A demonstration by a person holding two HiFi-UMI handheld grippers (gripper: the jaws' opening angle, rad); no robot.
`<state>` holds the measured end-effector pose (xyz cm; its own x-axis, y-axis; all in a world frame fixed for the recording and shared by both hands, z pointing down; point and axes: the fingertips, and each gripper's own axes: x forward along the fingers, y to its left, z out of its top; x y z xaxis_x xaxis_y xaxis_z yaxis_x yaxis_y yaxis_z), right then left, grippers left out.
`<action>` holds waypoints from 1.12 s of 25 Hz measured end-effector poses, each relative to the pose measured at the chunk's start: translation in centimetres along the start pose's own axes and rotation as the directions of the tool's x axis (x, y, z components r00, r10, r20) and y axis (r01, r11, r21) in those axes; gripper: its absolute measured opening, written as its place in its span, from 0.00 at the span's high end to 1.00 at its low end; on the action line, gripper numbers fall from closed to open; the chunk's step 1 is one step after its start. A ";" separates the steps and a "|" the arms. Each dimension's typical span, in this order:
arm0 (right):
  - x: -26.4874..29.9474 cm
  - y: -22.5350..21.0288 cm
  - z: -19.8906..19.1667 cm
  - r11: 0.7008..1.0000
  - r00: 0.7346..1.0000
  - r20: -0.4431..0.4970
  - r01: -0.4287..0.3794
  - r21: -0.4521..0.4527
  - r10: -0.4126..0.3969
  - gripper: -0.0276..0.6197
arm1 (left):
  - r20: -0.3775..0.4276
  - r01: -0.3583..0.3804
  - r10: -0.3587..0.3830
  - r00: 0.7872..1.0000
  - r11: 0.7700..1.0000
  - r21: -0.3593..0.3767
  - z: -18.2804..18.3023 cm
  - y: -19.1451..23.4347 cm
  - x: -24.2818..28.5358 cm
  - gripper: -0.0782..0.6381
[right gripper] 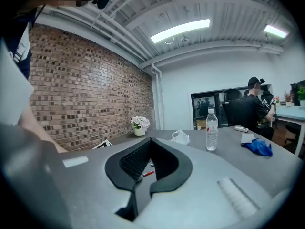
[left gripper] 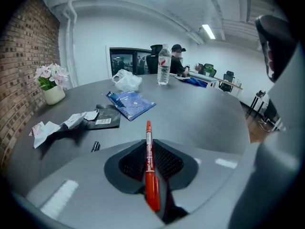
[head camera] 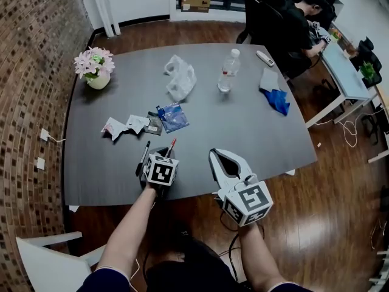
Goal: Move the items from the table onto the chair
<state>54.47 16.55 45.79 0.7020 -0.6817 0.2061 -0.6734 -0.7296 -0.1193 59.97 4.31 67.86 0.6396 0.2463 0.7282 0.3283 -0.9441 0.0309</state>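
Observation:
My left gripper (head camera: 162, 156) (left gripper: 148, 142) hovers over the near edge of the grey table (head camera: 243, 135), shut on a red pen (head camera: 172, 144) (left gripper: 150, 168) that points away from me. A black pen (head camera: 143, 157) (left gripper: 95, 146) lies on the table just left of it. My right gripper (head camera: 214, 154) (right gripper: 151, 139) is to the right of the left one, shut with nothing in it. Beyond them lie a blue packet (head camera: 173, 116) (left gripper: 132, 103), a dark packet (head camera: 154, 124) (left gripper: 104, 118) and crumpled wrappers (head camera: 124, 126) (left gripper: 52, 127). A white chair (head camera: 48, 263) shows at the lower left.
Farther back stand a water bottle (head camera: 228, 70), a white plastic bag (head camera: 180, 78), a flower pot (head camera: 95, 67), a blue cloth (head camera: 277, 100) and a remote (head camera: 264, 58). A brick wall runs along the left. A person sits at a desk at the far right.

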 end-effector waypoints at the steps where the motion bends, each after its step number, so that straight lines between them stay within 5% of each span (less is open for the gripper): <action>1: 0.0 -0.1 -0.1 1.000 1.000 -0.003 0.001 0.004 -0.001 0.95 | 0.000 -0.007 0.007 1.000 1.000 0.003 0.0 0.0 0.0 0.81; 7: -0.2 0.1 -0.2 1.000 1.000 -0.014 -0.009 0.021 0.010 0.95 | 0.021 0.037 -0.037 0.999 0.999 -0.004 0.3 -0.9 -0.5 0.70; 11: 0.3 1.5 0.0 0.999 0.999 -0.003 -0.045 0.017 0.045 0.95 | 0.106 0.004 -0.003 0.994 1.000 -0.012 1.7 0.1 -3.2 0.69; 17: 0.8 5.0 1.4 0.993 0.993 0.015 -0.118 -0.010 0.118 0.95 | 0.284 0.012 -0.005 0.959 1.000 -0.022 4.3 -0.4 -11.9 0.83; 21: 1.5 8.3 2.7 0.982 0.982 0.043 -0.185 -0.036 0.187 0.95 | 0.438 0.004 0.030 0.898 0.997 -0.076 5.2 0.1 -18.9 0.87; 28: 1.8 17.3 5.6 0.938 0.936 0.088 -0.333 -0.095 0.341 0.95 | 0.655 -0.067 0.161 0.738 0.984 -0.166 4.7 2.8 -33.0 0.88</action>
<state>45.36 2.35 38.66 0.4479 -0.8916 0.0664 -0.8874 -0.4524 -0.0887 43.04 -5.39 40.70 0.9804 0.1733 0.0939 0.1645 -0.9818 0.0951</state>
